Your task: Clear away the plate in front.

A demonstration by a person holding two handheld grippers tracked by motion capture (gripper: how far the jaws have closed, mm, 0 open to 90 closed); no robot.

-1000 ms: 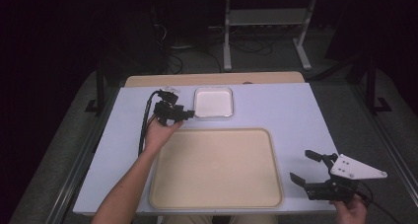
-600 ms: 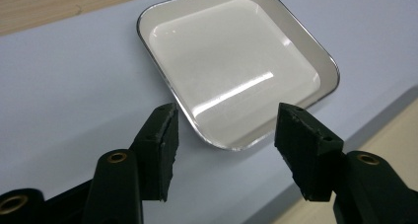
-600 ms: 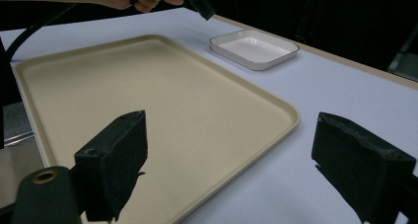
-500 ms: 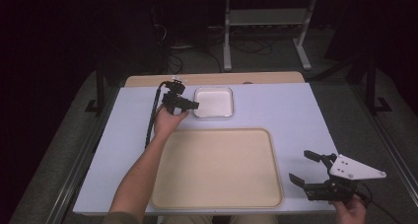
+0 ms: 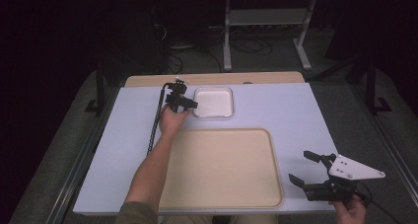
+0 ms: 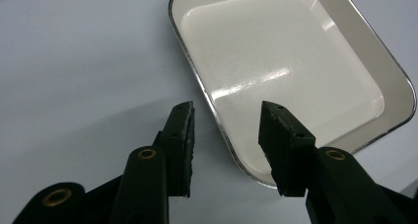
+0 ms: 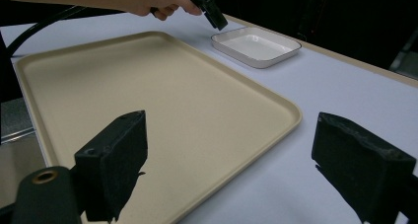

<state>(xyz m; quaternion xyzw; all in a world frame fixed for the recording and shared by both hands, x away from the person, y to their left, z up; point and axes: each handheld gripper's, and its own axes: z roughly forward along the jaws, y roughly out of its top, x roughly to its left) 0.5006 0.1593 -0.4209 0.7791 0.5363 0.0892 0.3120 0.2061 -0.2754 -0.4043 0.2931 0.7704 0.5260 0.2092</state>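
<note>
Straddling white dish (image 6: 296, 71) rim, left hand-held gripper (image 6: 226, 135)

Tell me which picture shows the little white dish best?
The left gripper view shows the white dish best: it is close up, with its shiny rim and bare inside plain to see, and the open left gripper straddles its near edge. The high view shows it small, beyond the tan tray. The right gripper view shows it far off, from low down.

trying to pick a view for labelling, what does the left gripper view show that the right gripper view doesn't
Left gripper view alone: the left gripper up close, jaws open either side of the white dish's near rim. Right gripper view alone: the beige tray, the right gripper's open jaws and the person's hand. Both share the dish and the pale table.
</note>
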